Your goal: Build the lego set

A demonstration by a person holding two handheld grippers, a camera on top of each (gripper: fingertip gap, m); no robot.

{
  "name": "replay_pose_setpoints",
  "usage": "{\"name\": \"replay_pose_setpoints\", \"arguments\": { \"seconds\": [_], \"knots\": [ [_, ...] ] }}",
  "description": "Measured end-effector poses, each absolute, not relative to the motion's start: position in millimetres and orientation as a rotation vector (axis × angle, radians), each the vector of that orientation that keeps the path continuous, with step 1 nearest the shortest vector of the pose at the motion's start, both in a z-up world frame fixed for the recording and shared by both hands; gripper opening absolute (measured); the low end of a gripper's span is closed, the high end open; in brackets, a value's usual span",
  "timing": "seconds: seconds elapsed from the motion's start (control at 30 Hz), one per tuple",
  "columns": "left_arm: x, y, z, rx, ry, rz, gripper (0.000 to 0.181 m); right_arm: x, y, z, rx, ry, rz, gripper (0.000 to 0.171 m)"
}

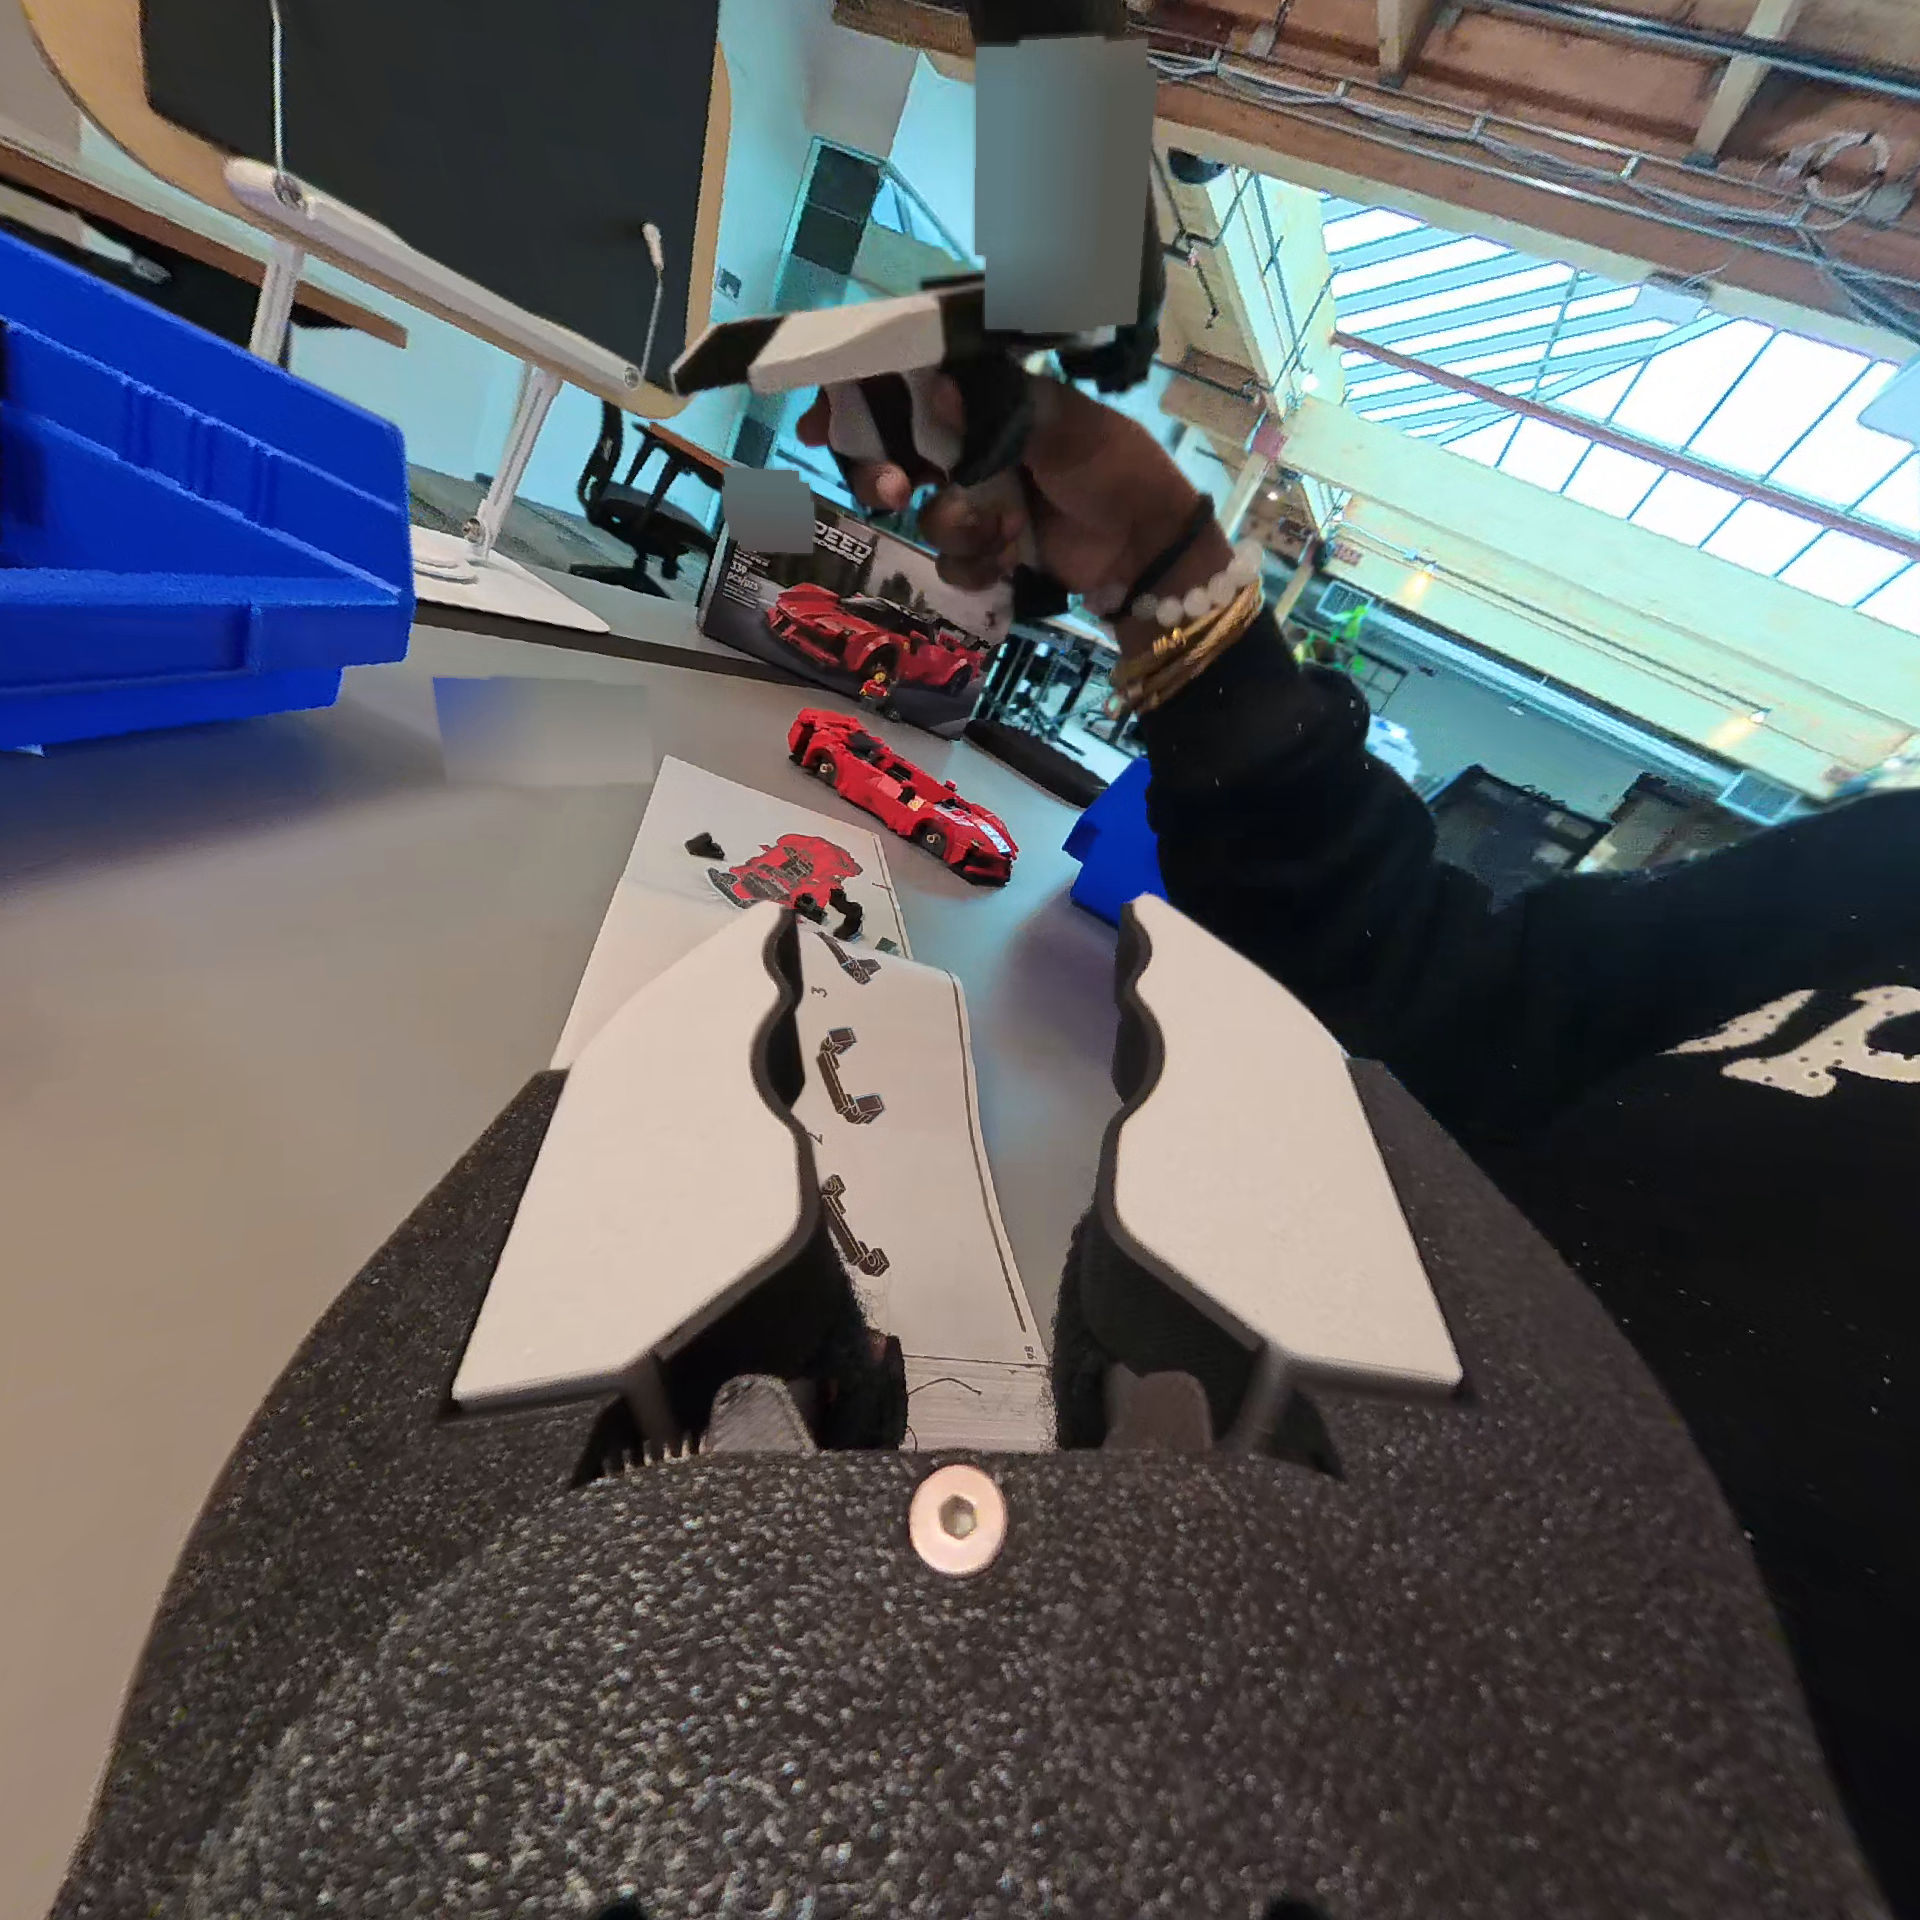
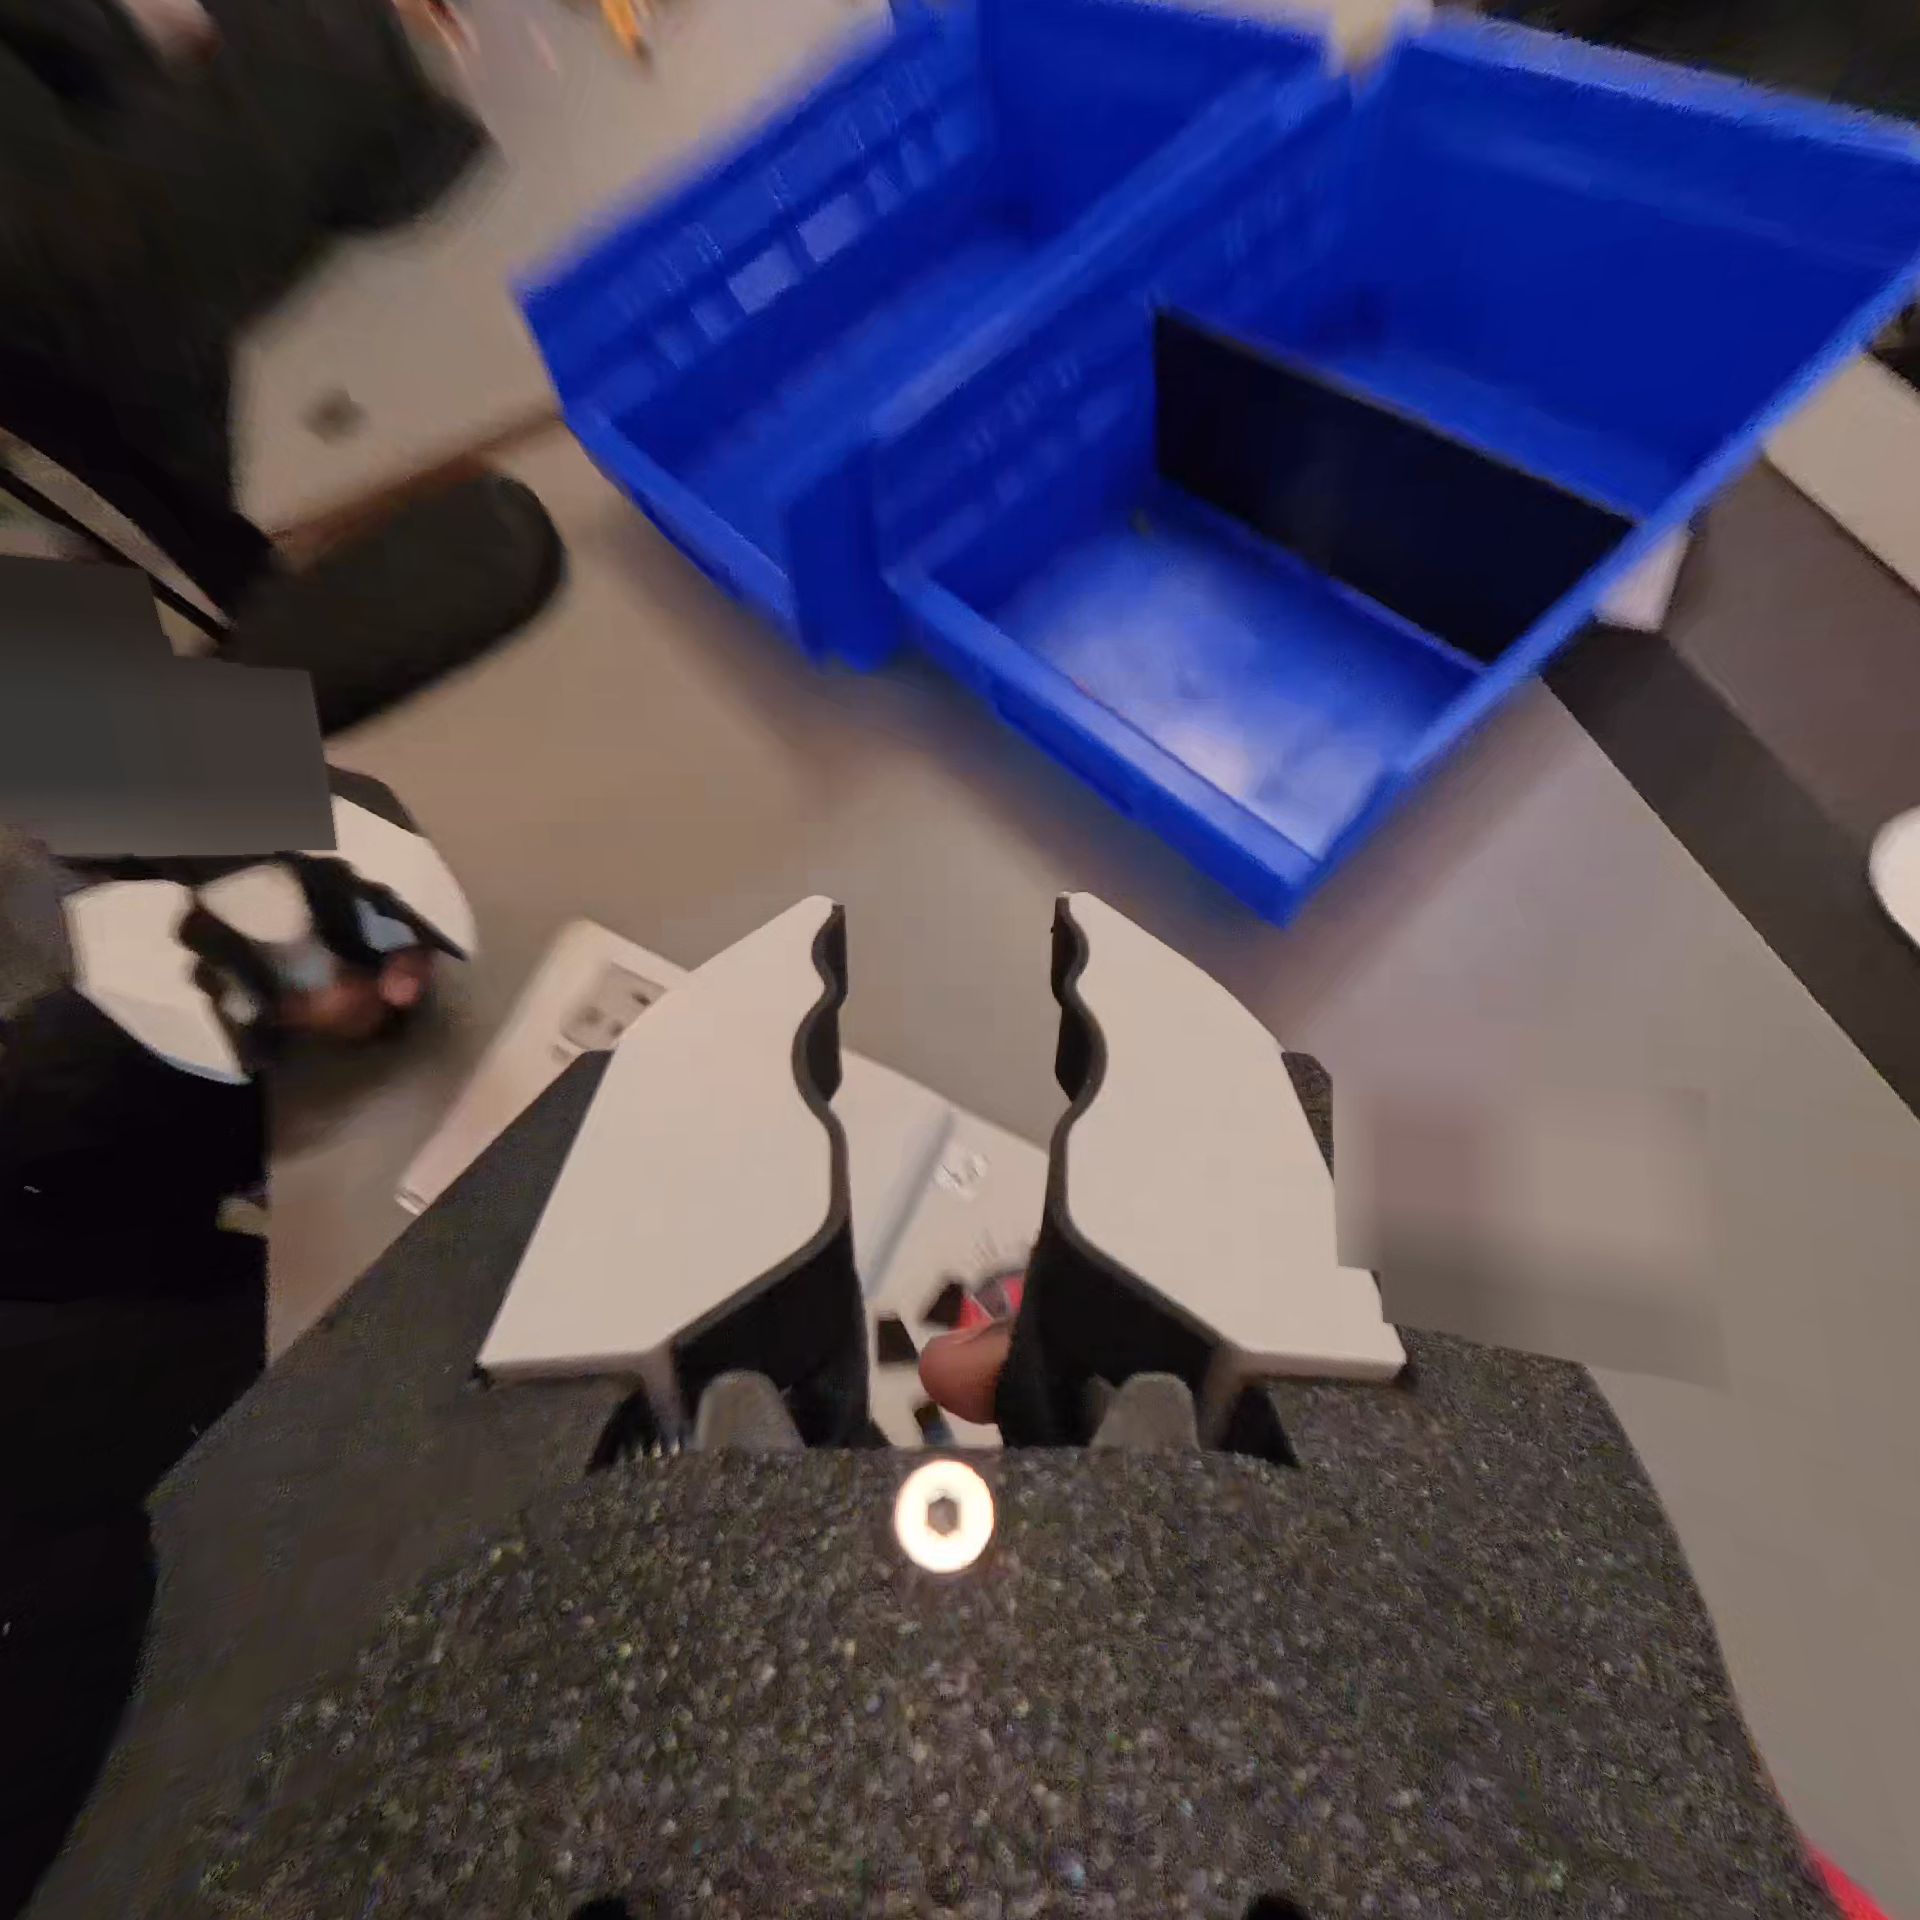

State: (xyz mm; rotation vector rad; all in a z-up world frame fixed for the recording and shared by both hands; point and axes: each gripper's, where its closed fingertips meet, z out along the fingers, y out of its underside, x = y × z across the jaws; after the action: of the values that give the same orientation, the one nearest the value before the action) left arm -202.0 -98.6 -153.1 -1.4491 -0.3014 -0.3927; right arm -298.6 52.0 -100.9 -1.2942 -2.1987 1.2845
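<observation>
Left hand-held gripper gapes empty over the printed instruction booklet; right hand-held gripper likewise spread, empty.

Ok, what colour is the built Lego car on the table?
Red, with black details; the Lego car shows best in the left wrist view, beyond the instruction booklet.

The left gripper hovered low with fingers spread, while the right gripper, also spread, was raised high.

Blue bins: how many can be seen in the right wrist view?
2. One blue bin sits ahead of the right gripper, its black divider upright inside; the other bin stands beside it, to its left. Blur may hide more.
</observation>
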Motion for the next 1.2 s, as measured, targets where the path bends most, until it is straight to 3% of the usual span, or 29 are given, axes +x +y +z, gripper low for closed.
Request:
{"name": "replay_pose_setpoints", "arguments": {
  "seconds": [0.17,0.27,0.4,0.5,0.63,0.7,0.8,0.97,1.1,1.2],
  "knots": [
    [-210,-100,-133,-1.429,-0.297,-0.270,0.056,-274,20,-104,-1.105,-2.084,1.664,0.074],
    [-219,-88,-91,-1.430,-0.207,-0.201,0.054,-257,27,-127,-1.084,-2.082,1.586,0.088],
    [-238,-51,-49,-1.511,0.048,-0.100,0.054,-242,37,-142,-0.975,-1.962,1.547,0.090],
    [-256,-15,-53,-1.522,0.204,-0.082,0.049,-231,31,-157,-0.909,-1.900,1.603,0.082],
    [-265,24,-92,-1.577,0.324,-0.111,0.037,-216,21,-169,-0.837,-1.927,1.661,0.029],
    [-273,36,-114,-1.595,0.316,-0.124,0.034,-207,8,-149,-0.748,-1.880,1.827,0.002],
    [-281,39,-136,-1.610,0.290,-0.155,0.030,-187,-13,-110,-0.551,-1.796,2.072,0.000],
    [-285,27,-143,-1.628,0.281,-0.148,0.026,-203,13,-146,-0.705,-1.882,1.862,0.000],
    [-274,26,-146,-1.638,0.313,-0.220,0.023,-200,30,-162,-0.864,-1.953,1.888,0.019],
    [-264,28,-158,-1.711,0.362,-0.242,0.019,-202,42,-181,-0.968,-2.063,1.724,0.002]
  ]
}}
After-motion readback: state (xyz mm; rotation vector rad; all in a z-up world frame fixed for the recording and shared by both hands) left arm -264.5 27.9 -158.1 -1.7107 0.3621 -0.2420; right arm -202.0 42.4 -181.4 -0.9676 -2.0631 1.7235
